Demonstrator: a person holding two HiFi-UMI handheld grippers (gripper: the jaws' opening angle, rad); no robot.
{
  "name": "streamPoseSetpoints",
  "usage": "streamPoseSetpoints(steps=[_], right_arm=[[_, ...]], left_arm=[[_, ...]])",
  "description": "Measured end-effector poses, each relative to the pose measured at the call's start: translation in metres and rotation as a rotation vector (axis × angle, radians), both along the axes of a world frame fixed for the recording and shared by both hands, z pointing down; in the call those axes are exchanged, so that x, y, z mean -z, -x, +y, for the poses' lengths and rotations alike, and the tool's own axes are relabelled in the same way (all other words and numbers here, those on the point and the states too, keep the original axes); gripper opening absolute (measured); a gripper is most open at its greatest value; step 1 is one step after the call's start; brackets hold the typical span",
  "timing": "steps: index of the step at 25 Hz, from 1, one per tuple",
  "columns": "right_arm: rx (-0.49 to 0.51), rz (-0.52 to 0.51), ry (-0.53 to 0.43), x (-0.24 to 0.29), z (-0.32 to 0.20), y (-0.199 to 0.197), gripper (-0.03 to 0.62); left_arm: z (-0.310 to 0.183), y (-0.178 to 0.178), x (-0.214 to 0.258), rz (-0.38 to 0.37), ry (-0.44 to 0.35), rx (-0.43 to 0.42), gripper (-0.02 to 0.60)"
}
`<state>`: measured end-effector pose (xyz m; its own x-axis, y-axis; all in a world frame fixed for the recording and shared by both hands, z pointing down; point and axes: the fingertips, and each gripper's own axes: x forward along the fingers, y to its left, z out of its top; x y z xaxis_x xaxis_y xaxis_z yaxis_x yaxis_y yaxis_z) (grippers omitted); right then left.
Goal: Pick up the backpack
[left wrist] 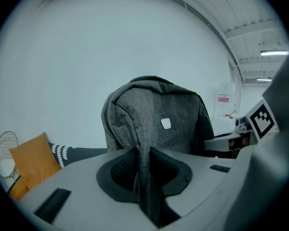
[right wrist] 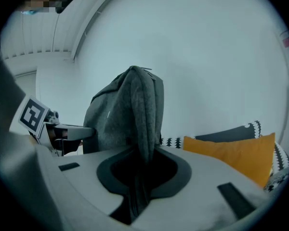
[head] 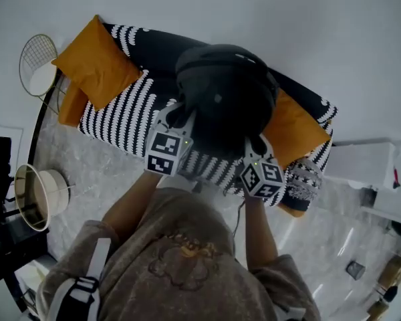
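A dark grey backpack (head: 224,99) hangs in the air above the sofa, held up between both grippers. In the head view my left gripper (head: 182,118) grips its left side and my right gripper (head: 255,144) its right side; the fingertips are partly hidden by the bag. The left gripper view shows my left gripper (left wrist: 144,170) shut on a fold of the grey fabric, with the backpack (left wrist: 159,124) rising in front of it. Seen from the right gripper view, my right gripper (right wrist: 140,172) is shut on a grey strap that hangs from the backpack (right wrist: 127,114).
Below the bag stands a sofa (head: 123,116) with a black-and-white striped cover, orange cushions (head: 97,62) (head: 291,129) and a patterned cushion (head: 306,179). A round wire table (head: 39,62) and a round basket (head: 37,196) stand at the left on the marble floor. A white table (head: 367,169) is at the right.
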<state>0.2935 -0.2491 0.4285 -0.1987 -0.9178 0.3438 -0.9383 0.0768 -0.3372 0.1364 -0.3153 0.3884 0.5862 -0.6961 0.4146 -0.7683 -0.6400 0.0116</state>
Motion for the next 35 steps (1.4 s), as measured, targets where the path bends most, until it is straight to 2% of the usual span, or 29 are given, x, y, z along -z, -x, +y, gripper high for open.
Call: streamPoseSetpoints(steps=[9,17,25,30,35], right_arm=[[0.015,-0.019,-0.052,0.034,0.077,0.035,0.049],[0.013,-0.027,-0.107,0.056,0.156,0.090,0.051],[-0.056,-0.022,-0.125,0.073,0.237,0.144,0.051],[-0.061,-0.017,-0.118,0.083,0.285,0.172,0.051],[-0.056,-0.032,-0.105,0.087,0.326,0.186,0.051]], left_arm=[[0.081,0.036,0.036,0.015,-0.054,-0.031,0.063],[0.156,0.090,0.058,0.039,-0.098,-0.068,0.063],[0.235,0.143,0.075,0.049,-0.121,-0.136,0.061],[0.282,0.171,0.084,0.050,-0.124,-0.153,0.061],[0.321,0.184,0.085,0.045,-0.124,-0.157,0.061]])
